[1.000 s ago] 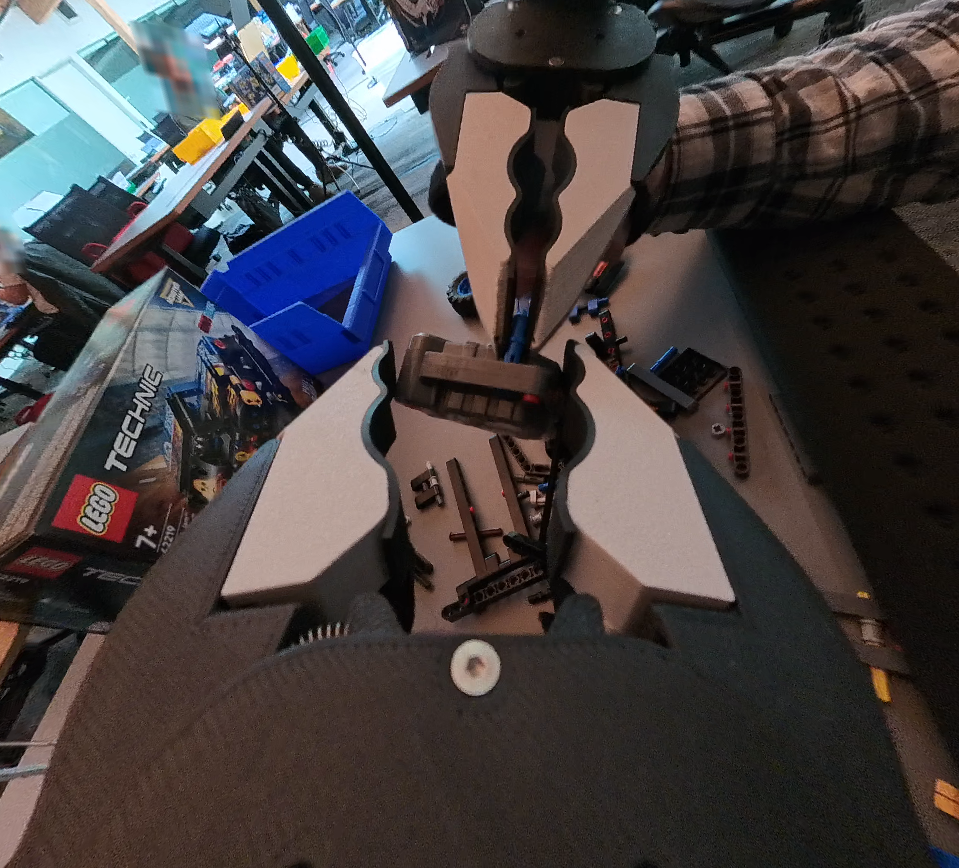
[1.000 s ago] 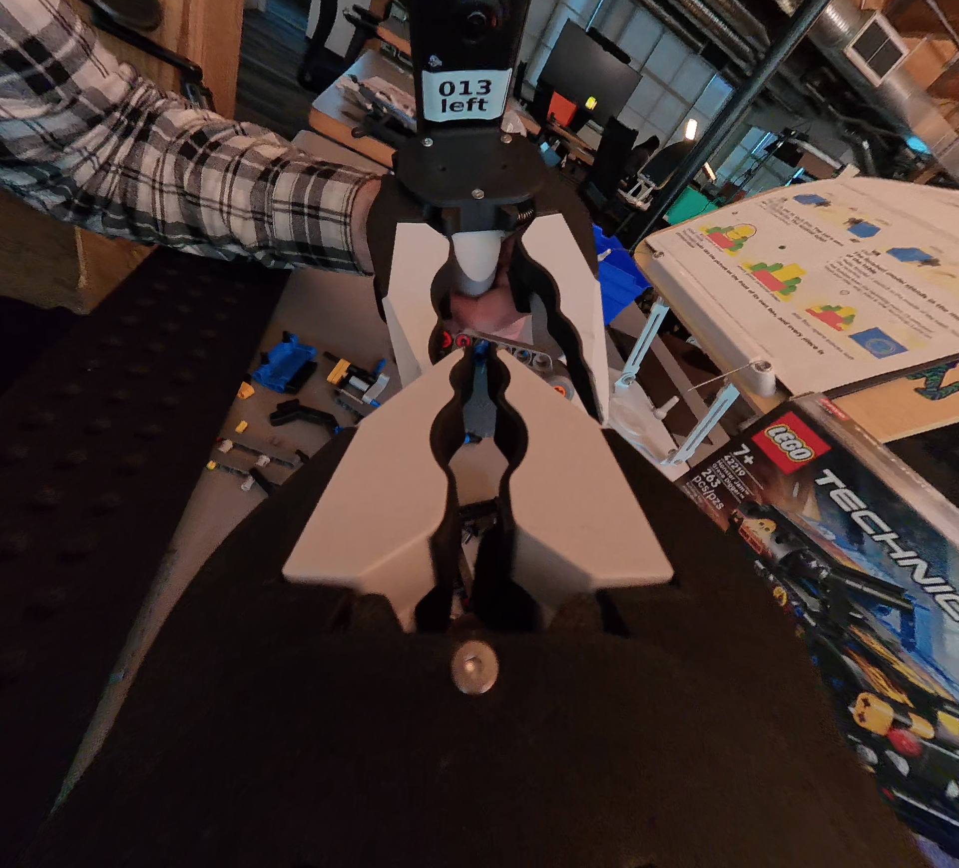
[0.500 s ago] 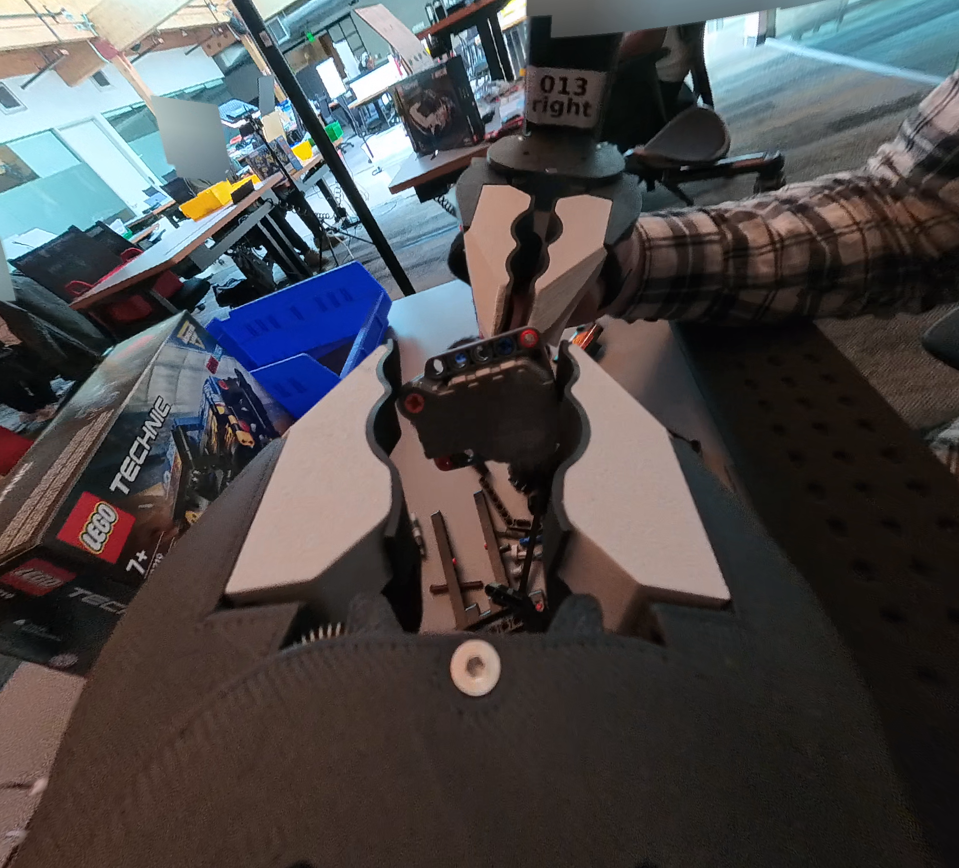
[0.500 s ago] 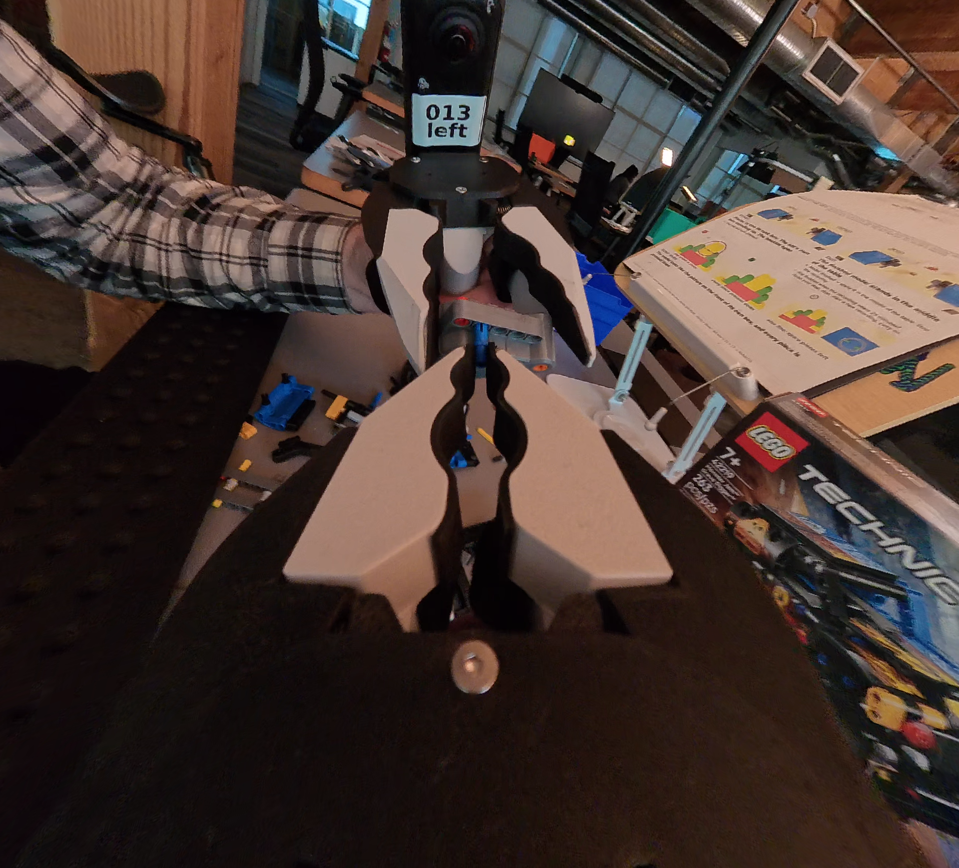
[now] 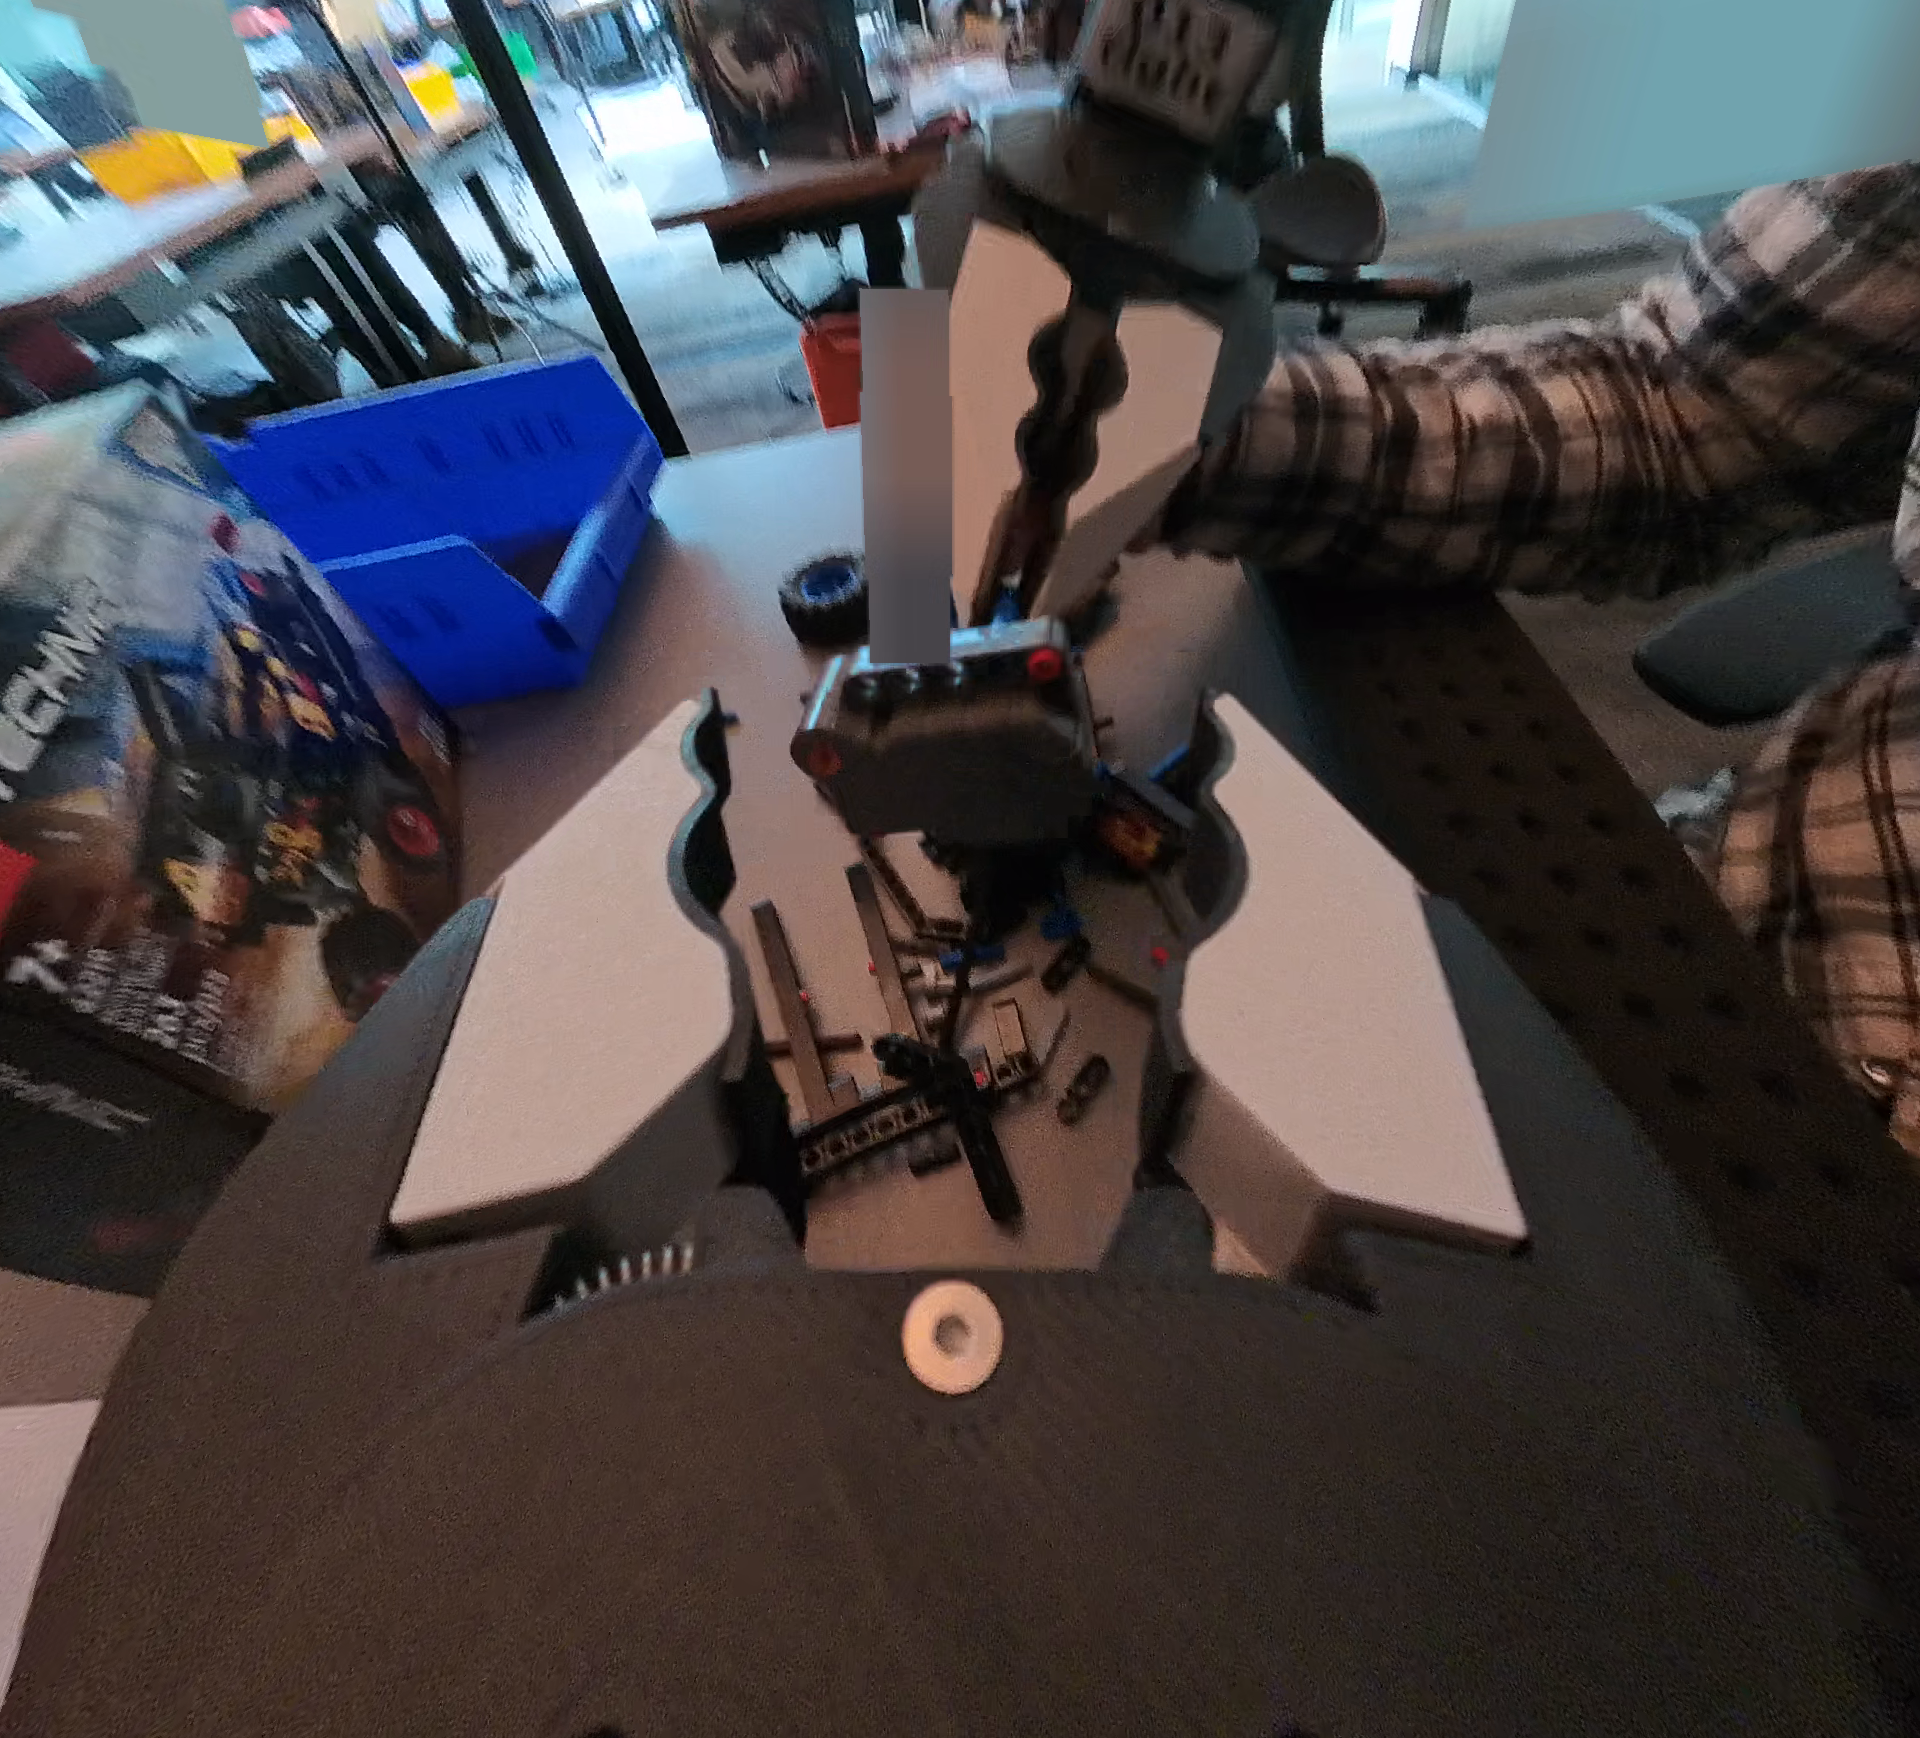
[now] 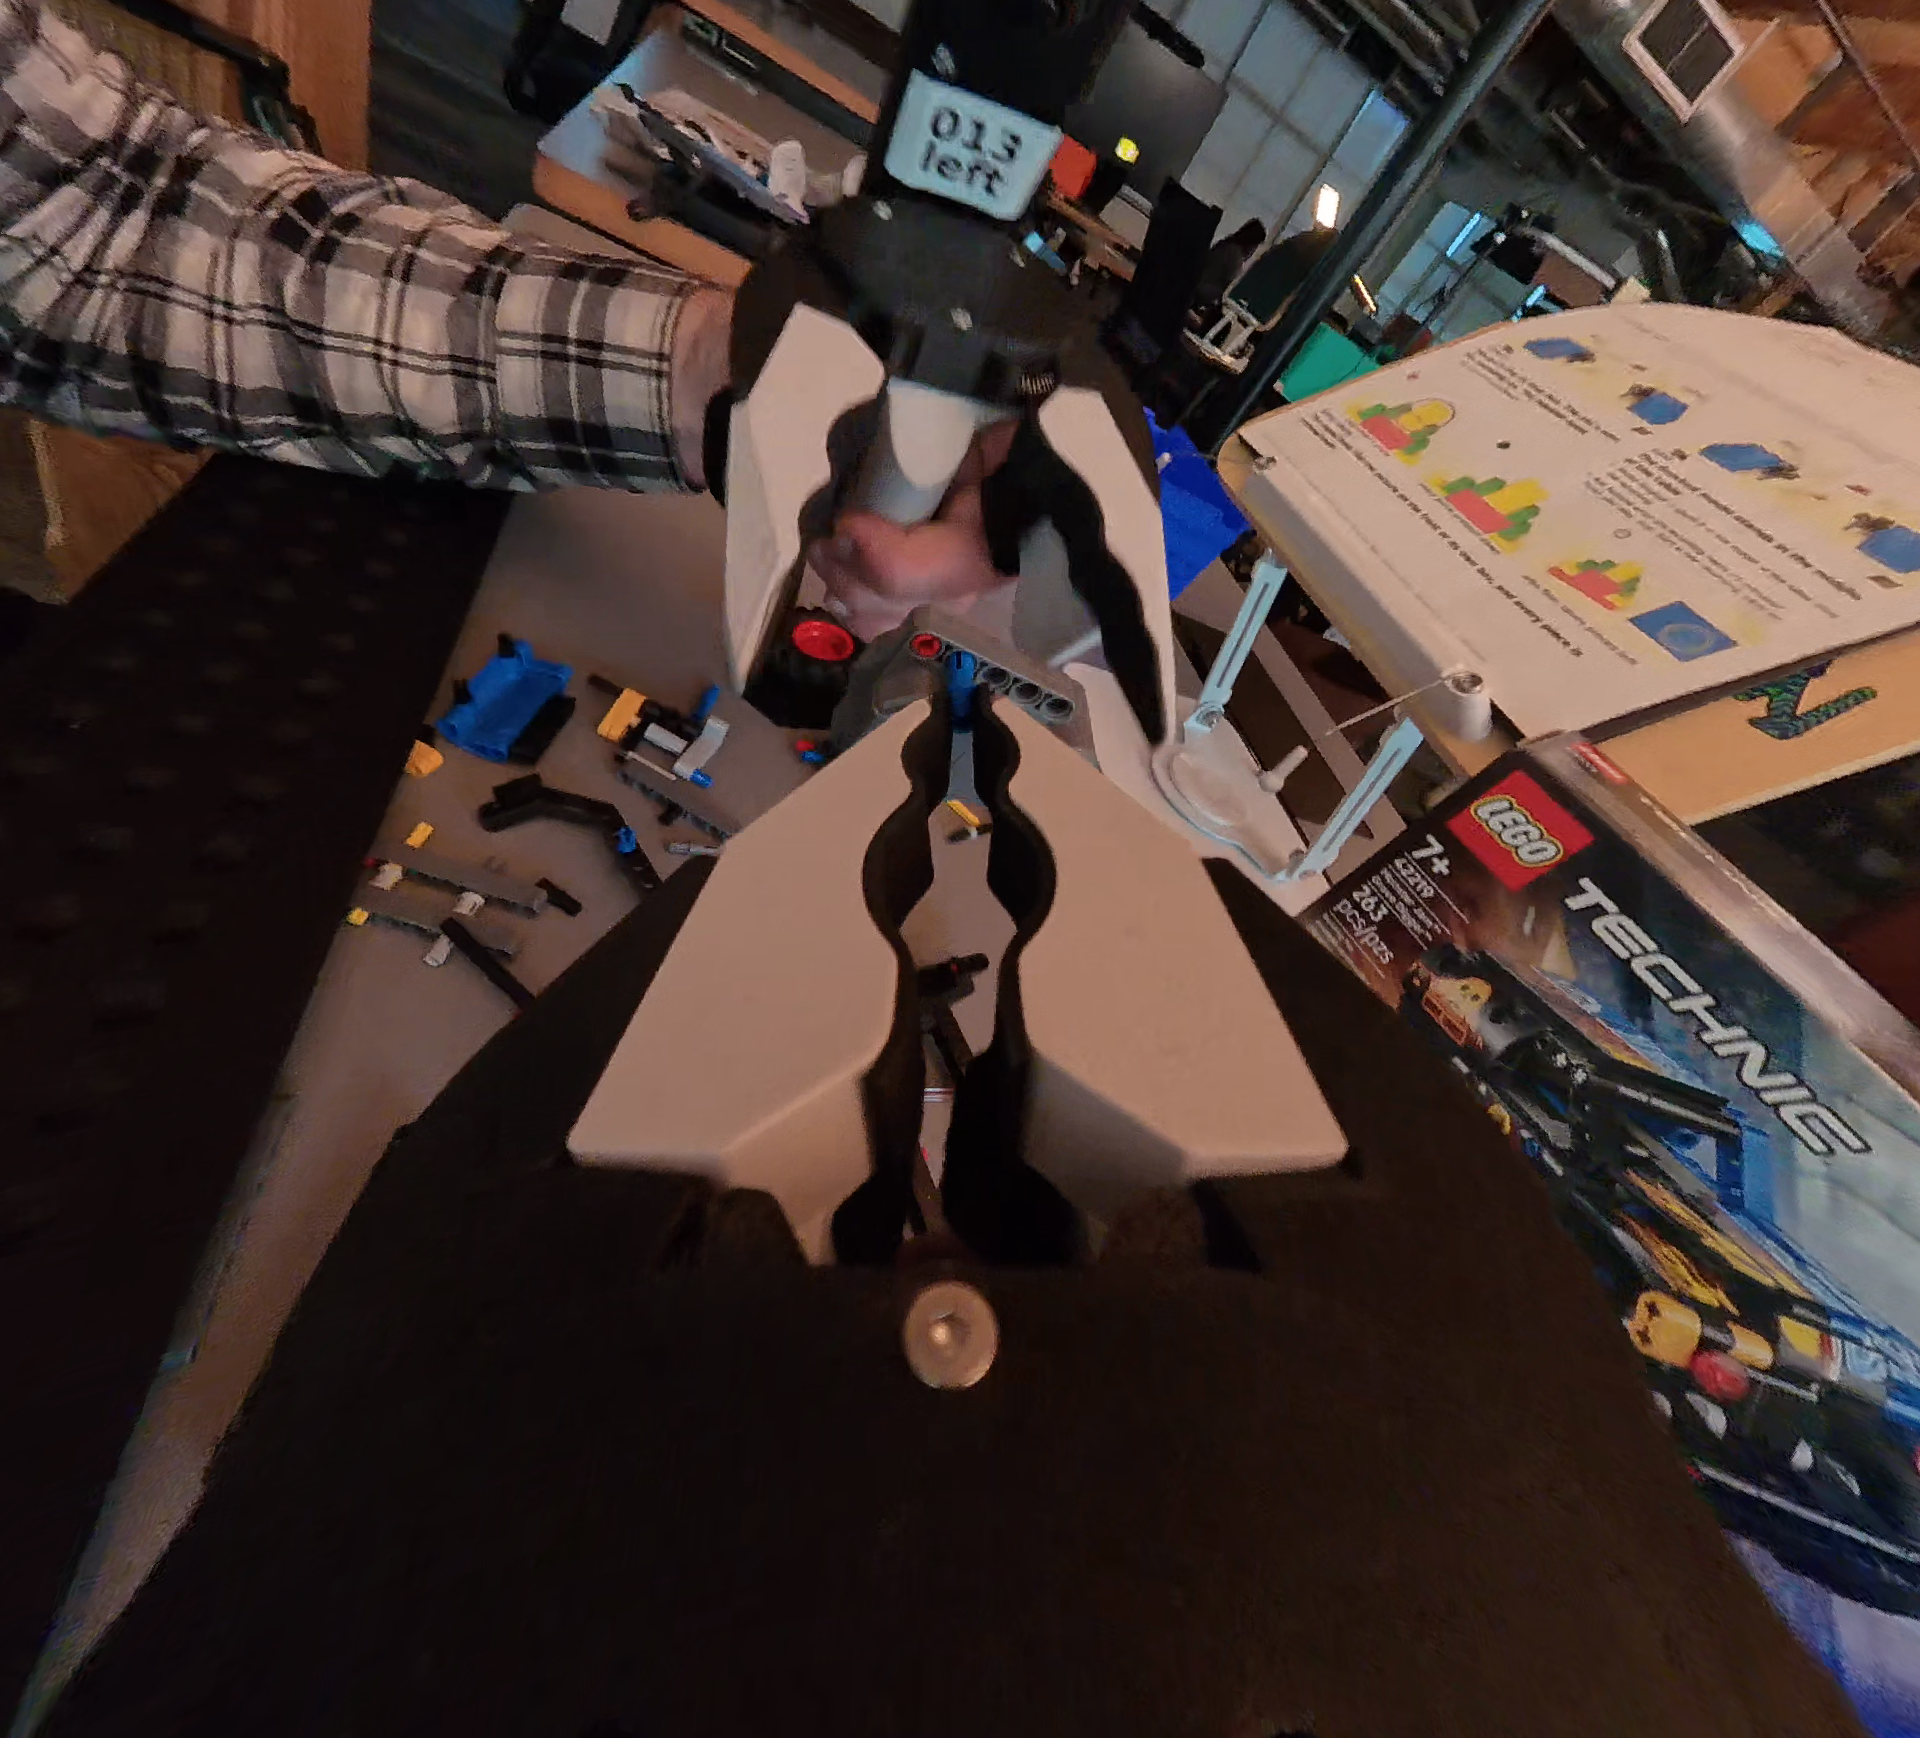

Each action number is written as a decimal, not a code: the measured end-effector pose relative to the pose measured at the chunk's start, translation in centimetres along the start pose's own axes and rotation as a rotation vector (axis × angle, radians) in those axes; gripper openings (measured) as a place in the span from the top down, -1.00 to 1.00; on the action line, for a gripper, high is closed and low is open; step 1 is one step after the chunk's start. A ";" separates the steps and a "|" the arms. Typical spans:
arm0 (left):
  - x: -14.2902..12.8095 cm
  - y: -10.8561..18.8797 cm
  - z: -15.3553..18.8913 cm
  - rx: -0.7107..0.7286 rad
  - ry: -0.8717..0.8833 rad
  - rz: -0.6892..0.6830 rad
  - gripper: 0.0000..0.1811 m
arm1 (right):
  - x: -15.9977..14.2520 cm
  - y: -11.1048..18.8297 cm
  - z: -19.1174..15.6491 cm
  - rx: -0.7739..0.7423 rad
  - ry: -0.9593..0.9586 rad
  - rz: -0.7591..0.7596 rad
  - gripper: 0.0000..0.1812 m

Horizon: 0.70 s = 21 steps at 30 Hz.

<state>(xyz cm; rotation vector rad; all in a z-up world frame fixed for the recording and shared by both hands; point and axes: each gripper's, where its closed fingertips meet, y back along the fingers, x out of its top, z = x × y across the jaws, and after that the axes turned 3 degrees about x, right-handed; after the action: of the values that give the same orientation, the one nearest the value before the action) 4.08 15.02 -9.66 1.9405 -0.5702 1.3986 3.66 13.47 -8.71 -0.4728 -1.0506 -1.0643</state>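
Grey block of bricks [image 5: 951, 743] with red pins at its corners is what both my claws are busy with. My left claw [image 5: 961, 758] has its jaws spread wide, the block sitting between the tips; I can't tell whether the pads actually touch it, since there's clear space on the left side. My right claw [image 6: 961, 717] is pinched together on a little blue pin [image 6: 961, 675] that pokes into the row of holes along the block's edge, so the pin seems to be carrying the block above the tabletop [image 5: 727, 504].

Under the block there's a scatter of loose parts: long dark beams [image 5: 795, 1013], a few blue and yellow bits [image 6: 634, 722], and a black wheel [image 5: 824, 592] with a blue hub farther back. From the right wrist view, another wheel [image 6: 816, 660] with a red hub sits just beside the block. A blue bin [image 5: 447, 525] stands at the left edge, and the kit box [image 6: 1662, 1117] lies next to it. An instruction sheet [image 6: 1610, 483] leans on a white stand [image 6: 1247, 753] by the box. Plaid sleeves [image 5: 1507, 452] lead to both claws.
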 end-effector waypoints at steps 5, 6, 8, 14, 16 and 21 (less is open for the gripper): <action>-2.3 -1.8 1.3 -0.064 0.008 -0.102 0.35 | -0.5 -1.0 -1.8 0.064 0.058 -0.052 0.98; -2.2 -1.8 1.3 -0.066 0.007 -0.090 0.36 | -0.6 -1.0 -1.9 0.064 0.062 -0.056 0.98; -1.4 -1.6 1.0 -0.048 0.006 -0.041 0.36 | -0.3 -0.8 -1.5 0.047 0.050 -0.041 0.98; -0.1 -1.3 1.1 -0.074 0.055 0.101 0.36 | 0.6 -0.3 -1.2 0.038 0.028 -0.010 0.99; 0.2 -1.1 1.2 -0.075 0.051 0.117 0.36 | 0.7 -0.1 -1.3 0.043 0.018 0.003 0.99; 2.6 2.5 -1.2 -0.029 0.121 0.279 0.37 | 1.7 3.0 0.8 -0.007 -0.066 0.115 0.99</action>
<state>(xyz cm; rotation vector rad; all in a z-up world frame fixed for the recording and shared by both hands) 2.47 14.29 -6.31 1.7893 -0.8225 1.6558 6.06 14.59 -6.44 -0.5705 -1.0652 -0.9556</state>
